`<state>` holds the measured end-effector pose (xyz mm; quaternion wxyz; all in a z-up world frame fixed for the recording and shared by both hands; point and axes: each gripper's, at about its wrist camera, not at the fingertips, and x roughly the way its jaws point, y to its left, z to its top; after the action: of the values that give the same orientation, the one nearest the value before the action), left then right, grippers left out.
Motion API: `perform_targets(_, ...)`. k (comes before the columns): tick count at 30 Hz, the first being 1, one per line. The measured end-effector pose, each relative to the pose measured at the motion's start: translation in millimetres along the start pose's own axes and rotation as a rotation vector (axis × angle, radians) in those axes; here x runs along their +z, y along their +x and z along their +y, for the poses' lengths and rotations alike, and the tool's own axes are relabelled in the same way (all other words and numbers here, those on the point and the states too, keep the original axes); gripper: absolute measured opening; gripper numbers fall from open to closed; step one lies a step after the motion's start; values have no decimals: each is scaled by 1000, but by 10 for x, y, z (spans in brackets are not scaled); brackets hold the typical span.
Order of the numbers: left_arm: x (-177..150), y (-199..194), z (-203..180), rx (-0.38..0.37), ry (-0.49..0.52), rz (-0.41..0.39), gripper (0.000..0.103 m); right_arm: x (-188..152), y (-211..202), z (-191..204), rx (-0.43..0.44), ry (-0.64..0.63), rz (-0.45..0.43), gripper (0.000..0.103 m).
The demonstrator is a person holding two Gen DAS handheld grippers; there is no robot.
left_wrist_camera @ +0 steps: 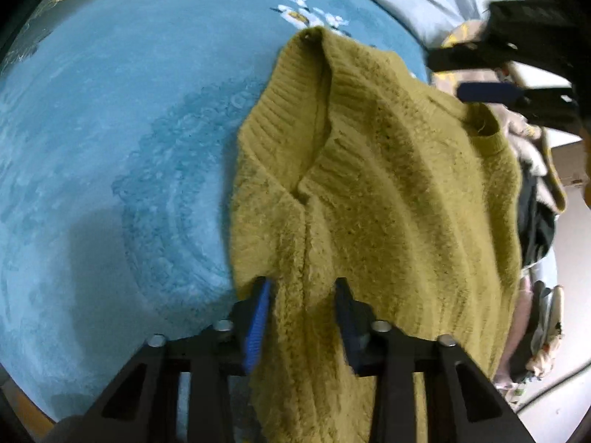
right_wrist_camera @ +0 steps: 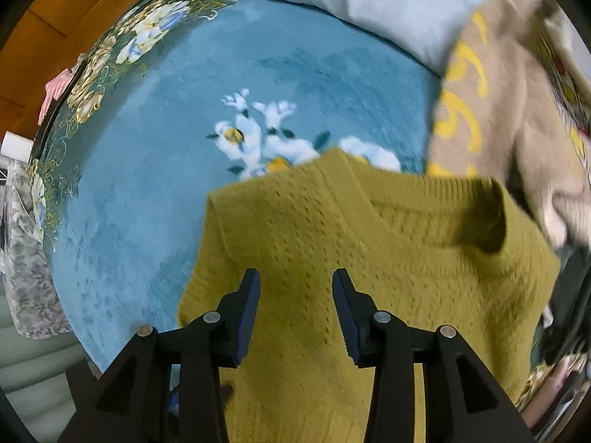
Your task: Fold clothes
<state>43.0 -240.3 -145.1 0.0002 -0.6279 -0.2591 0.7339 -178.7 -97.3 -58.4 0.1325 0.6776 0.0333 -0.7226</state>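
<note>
A mustard-yellow knit sweater (left_wrist_camera: pixel 388 192) is spread over a blue blanket (left_wrist_camera: pixel 129 129), with its ribbed neckline toward the far side. My left gripper (left_wrist_camera: pixel 303 295) is shut on a thick bunch of the sweater, which fills the gap between its blue pads and hangs down below them. In the right wrist view the sweater (right_wrist_camera: pixel 388 258) lies under my right gripper (right_wrist_camera: pixel 295 288), which is open with nothing between its fingers. From the left wrist view the right gripper (left_wrist_camera: pixel 491 92) sits just above the sweater's far shoulder.
The blue blanket (right_wrist_camera: pixel 166 184) has a white flower print. A pale blue pillow (right_wrist_camera: pixel 351 0) lies at the far edge. A beige garment with yellow markings (right_wrist_camera: pixel 509 85) and more clothes (left_wrist_camera: pixel 535 184) are heaped on the right. Grey flowered fabric (right_wrist_camera: pixel 22 258) hangs at the left.
</note>
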Motion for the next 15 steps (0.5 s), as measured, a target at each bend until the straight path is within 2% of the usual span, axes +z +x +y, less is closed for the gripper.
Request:
perform_targets(2, 1, -33, 50, -33, -22, -13, 14, -88, -46, -123, 14, 20, -11, 41)
perform_targets(6, -46, -350, 316, -118, -139, -130, 13, -243, -306, -555, 52, 109, -78, 42)
perform_targets(8, -120, -468, 512, -122, -225, -164, 13, -339, -481, -850, 52, 167, -130, 42)
perform_targets(12, -205, -438, 867, -109, -416, -148, 12, -540, -710, -1519, -10, 301, -190, 42)
perform_targets(15, -176, -398, 834, -55, -412, -136, 13, -666, -752, -1948, -44, 398, -199, 42)
